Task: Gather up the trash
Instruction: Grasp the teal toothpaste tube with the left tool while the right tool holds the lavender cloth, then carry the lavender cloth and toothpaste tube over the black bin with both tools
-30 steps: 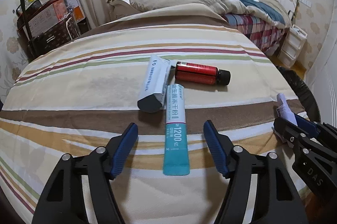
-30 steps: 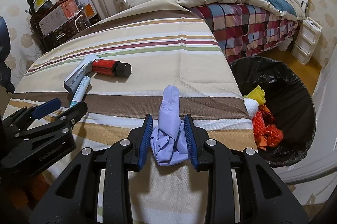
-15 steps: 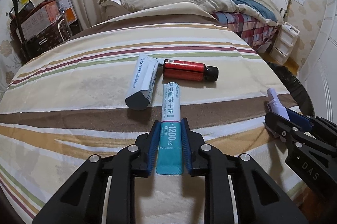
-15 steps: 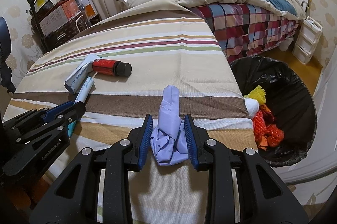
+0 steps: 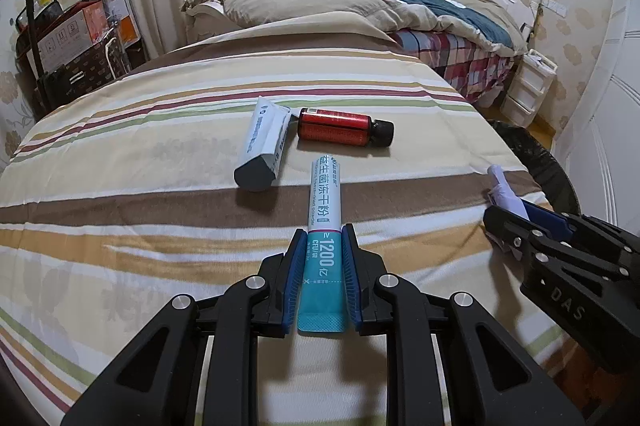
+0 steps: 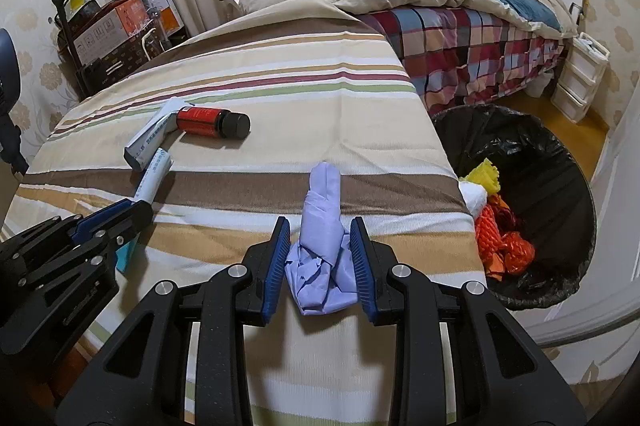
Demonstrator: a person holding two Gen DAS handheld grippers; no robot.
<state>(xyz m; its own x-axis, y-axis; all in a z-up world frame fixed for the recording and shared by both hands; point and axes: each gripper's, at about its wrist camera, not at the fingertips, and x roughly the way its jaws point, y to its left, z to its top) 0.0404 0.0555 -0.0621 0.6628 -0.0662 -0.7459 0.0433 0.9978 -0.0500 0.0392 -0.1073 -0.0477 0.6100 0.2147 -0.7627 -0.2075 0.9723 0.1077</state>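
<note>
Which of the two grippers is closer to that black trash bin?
Right. The right gripper, clamping the lilac tissue, sits beside the trash bin; the left gripper, clamping the teal sachet, is farther away.

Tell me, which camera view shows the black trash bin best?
The right wrist view: the trash bin shows nearly whole beside the bed, its black liner open, with yellow and orange trash inside. The left wrist view catches only an arc of its rim.

left gripper [image 5: 322,268] | clamped on teal sachet [image 5: 323,250] | striped bedspread [image 5: 120,193]
</note>
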